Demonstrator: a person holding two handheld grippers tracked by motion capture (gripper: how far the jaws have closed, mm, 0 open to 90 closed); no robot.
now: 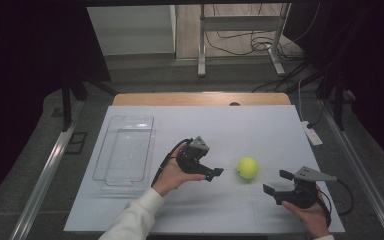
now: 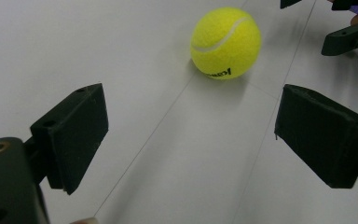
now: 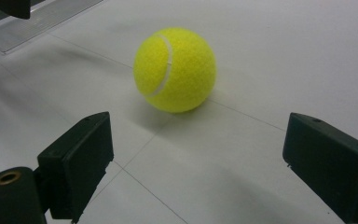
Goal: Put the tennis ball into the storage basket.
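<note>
Nearest, right gripper (image 1: 276,183) in the right hand, jaws spread wide, nothing between them. Left gripper (image 1: 216,173) a little farther in, jaws likewise agape and empty. Between the two, apart from both, on the white table (image 1: 260,125) — tennis ball (image 1: 247,167), bright yellow-green, fuzzy felt, one curved white seam, small black lettering low on its side. Beyond, far left — clear plastic tray (image 1: 125,150).

— How many balls on the table (image 1: 260,127)?
— One yellow tennis ball (image 1: 247,167).
— Containers?
— One clear plastic tray (image 1: 125,150).
— And grippers?
— Two: the left gripper (image 1: 215,172) and the right gripper (image 1: 276,182), each with two black jaws.
</note>
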